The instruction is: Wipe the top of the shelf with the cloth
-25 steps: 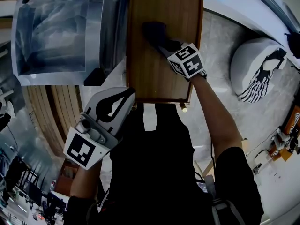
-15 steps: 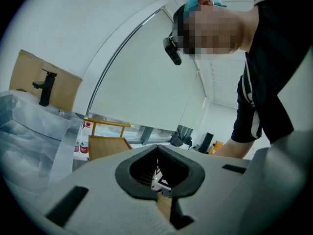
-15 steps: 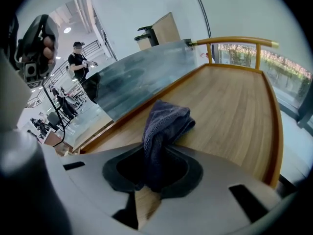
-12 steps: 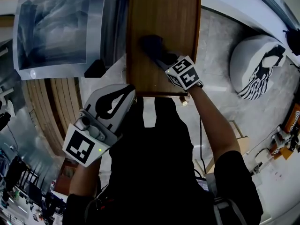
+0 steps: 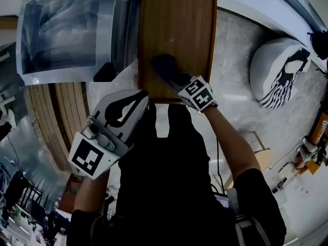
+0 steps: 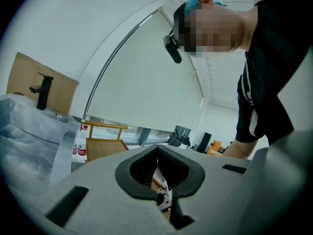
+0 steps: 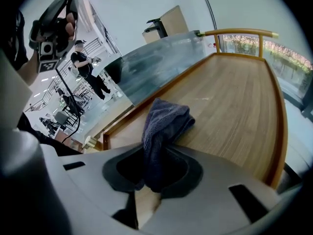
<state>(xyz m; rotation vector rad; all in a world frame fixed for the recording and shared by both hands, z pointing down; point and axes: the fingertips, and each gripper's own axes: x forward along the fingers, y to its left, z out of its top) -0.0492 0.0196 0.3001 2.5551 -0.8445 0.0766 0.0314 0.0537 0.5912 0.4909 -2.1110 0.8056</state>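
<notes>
Looking steeply down through the head camera, we see our right gripper (image 5: pixel 172 76) reaching forward onto the wooden shelf top (image 5: pixel 179 19); its jaws are clamped on a dark blue-grey cloth (image 5: pixel 163 63), which lies bunched on the wood close to the shelf's near edge, left of centre; in the right gripper view the cloth rises between the two jaws and folds over onto the boards ahead, and a raised wooden rim (image 7: pixel 282 131) runs round the surface; our left gripper (image 5: pixel 134 104) hangs low beside our body, off the shelf and just short of its near left corner; its jaws are pressed together with nothing between them; left of the shelf stands something wrapped in clear plastic sheet (image 5: pixel 56 29); to the right, on the pale floor (image 5: pixel 236 60), sits a rounded white object with a black pattern (image 5: pixel 279 68).
</notes>
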